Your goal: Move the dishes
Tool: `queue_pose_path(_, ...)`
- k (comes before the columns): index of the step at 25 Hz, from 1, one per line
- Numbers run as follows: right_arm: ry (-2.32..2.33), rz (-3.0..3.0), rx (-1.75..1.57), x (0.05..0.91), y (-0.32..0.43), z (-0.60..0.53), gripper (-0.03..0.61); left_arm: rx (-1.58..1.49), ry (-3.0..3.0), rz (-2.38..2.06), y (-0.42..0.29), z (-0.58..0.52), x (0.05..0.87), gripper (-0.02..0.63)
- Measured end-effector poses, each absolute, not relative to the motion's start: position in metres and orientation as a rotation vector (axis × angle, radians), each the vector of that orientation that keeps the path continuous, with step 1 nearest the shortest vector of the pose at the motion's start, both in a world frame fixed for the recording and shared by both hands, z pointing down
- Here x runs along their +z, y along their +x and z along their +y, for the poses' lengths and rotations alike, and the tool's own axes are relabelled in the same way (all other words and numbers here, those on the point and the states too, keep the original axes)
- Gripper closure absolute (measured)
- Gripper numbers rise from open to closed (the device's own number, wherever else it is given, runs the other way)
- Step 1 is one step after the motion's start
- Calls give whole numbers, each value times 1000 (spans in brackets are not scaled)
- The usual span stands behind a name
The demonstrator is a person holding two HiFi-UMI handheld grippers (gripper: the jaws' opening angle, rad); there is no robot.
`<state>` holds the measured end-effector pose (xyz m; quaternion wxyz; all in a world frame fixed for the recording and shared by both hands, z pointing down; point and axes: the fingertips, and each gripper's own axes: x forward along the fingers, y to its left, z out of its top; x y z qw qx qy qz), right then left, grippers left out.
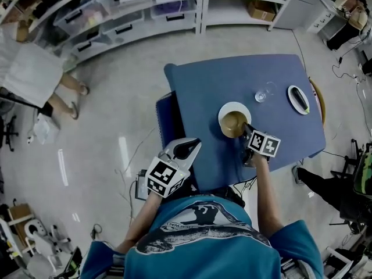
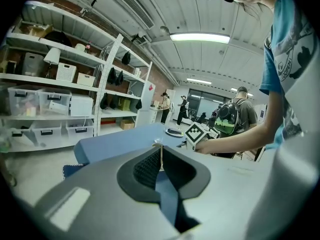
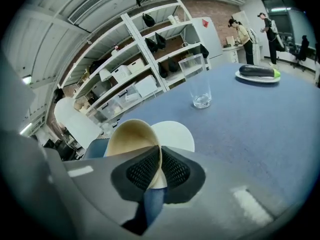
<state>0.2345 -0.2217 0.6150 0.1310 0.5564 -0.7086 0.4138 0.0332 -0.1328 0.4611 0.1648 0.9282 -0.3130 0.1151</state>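
Two grippers are out over the blue table (image 1: 203, 92), and only one of them has work in it. The right gripper (image 1: 247, 129) reaches in from the near edge with its jaws clamped on the rim of the tan bowl (image 1: 233, 124); its own view shows the thin wall of the bowl (image 3: 131, 136) pinched between the two black ribbed pads, inside face on one pad and outside on the other. That bowl sits within the outline of a round white plate (image 1: 234, 109) near the middle of the table, though from where things stand I can't say whether it rests on the plate or is lifted just clear of it. Beyond it, apart from the plate, stands an empty clear glass (image 1: 261, 95), upright, and further off toward the table's right edge lies an oval white dish (image 1: 292, 96) carrying a long dark vegetable (image 3: 257, 71) (a cucumber or courgette, by the look of it). The left gripper (image 1: 196, 143) hangs at the table's near left edge, well away from the dishes, with its jaws brought together and nothing between them. A person in white (image 1: 29, 71) stands by the shelves (image 1: 116, 16) across the floor.
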Motion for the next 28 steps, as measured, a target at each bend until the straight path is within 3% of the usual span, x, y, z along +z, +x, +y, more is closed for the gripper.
queue_pose_path(15,1462,-2186,1040,573,167,-296,563,275,2587,-1006,14,-132,465,590)
queue_pose_path(28,1455,-2017,1085,612,129,-347,561,277,2507,-1138,-17,-127,472,591)
